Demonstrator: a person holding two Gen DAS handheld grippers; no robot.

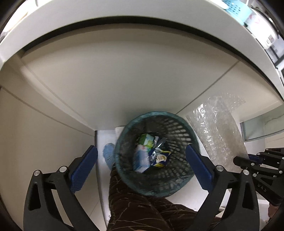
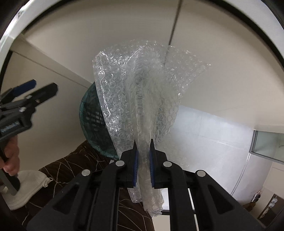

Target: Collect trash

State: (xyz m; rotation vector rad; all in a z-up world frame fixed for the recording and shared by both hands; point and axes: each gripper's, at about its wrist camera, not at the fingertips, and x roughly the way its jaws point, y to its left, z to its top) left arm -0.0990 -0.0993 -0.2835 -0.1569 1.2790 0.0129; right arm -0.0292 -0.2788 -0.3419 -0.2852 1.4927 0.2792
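Observation:
A dark green mesh waste basket (image 1: 179, 128) stands on the floor under a white counter; inside it lie several crumpled wrappers (image 1: 152, 152). My left gripper (image 1: 142, 163) is open and empty, hovering above the basket's mouth. My right gripper (image 2: 143, 156) is shut on a sheet of clear bubble wrap (image 2: 142, 92), which hangs forward, partly covering the basket (image 2: 92, 113). The bubble wrap (image 1: 218, 131) also shows in the left wrist view, just right of the basket, with the right gripper (image 1: 248, 158) at the frame's right. The left gripper (image 2: 30, 90) shows at the right wrist view's left.
The white counter edge (image 1: 142, 10) arcs overhead, carrying a light blue basket (image 1: 236, 8). My leg in brown patterned trousers (image 1: 134, 209) is beside the waste basket. A white slipper (image 2: 30, 188) and a blue slipper (image 1: 109, 154) are on the floor. A glass door (image 2: 268, 142) is at the right.

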